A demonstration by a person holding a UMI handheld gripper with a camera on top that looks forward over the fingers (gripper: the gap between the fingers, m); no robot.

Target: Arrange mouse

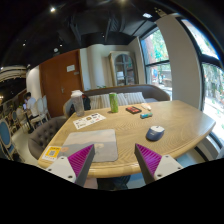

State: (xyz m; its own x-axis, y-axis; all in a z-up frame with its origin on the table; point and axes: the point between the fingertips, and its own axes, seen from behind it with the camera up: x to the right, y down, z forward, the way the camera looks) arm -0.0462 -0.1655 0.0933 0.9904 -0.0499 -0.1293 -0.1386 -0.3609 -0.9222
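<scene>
The gripper hovers above the near edge of a round wooden table, its fingers spread apart with nothing between them. A grey mat lies just ahead of them by the near edge. A mouse rests toward the right edge. A green bottle stands at the far edge, papers lie toward the left edge.

A round wooden table is seen ahead. On it, a mouse lies at two o'clock, a grey laptop at eight, papers at eleven, and books at twelve.
</scene>
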